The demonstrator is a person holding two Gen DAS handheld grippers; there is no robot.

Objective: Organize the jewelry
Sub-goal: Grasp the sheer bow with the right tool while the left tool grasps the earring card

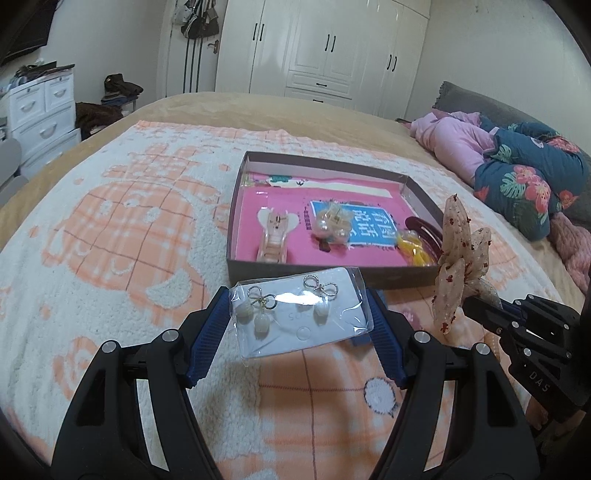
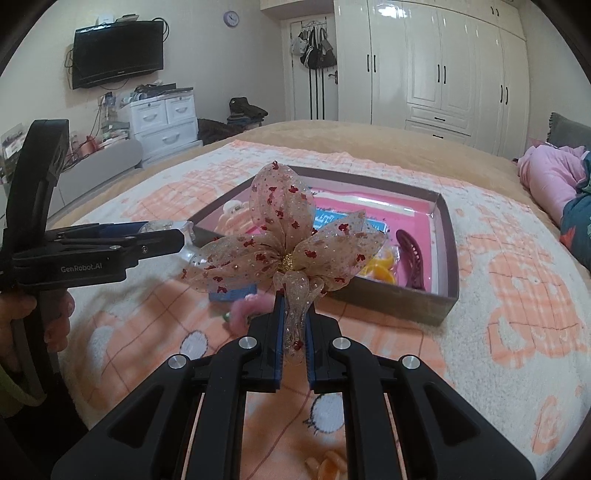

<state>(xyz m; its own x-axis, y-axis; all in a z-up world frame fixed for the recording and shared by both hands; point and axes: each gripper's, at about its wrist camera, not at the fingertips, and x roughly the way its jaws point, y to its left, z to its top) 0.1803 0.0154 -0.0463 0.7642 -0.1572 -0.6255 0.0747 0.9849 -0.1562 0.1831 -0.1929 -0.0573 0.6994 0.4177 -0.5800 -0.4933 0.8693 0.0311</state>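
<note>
Gripping a clear earring packet (image 1: pixel 299 312) at both side edges, left gripper (image 1: pixel 297 314), fingers spread moderately, held above the blanket (image 1: pixel 110 229) just short of the box (image 1: pixel 332 275) near wall; right gripper (image 2: pixel 294 321), fingers narrow, clamped on a sheer bow (image 2: pixel 284 236) before the box; hair clips inside; blanket bare left of the box

one box (image 1: pixel 332 271), two earrings (image 1: pixel 260 308), one bow (image 2: pixel 284 240)

Bedroom w/ cream walls: glossy white built-in wardrobe w/ black handles (image 2: pixel 436 70) along back wall, black flat TV (image 2: pixel 117 52) mounted upper left above white plastic drawer unit (image 2: pixel 164 120). Round lilac wall clock (image 2: pixel 231 17) nr ceiling; dark bags on door hooks (image 2: pixel 316 48).
</note>
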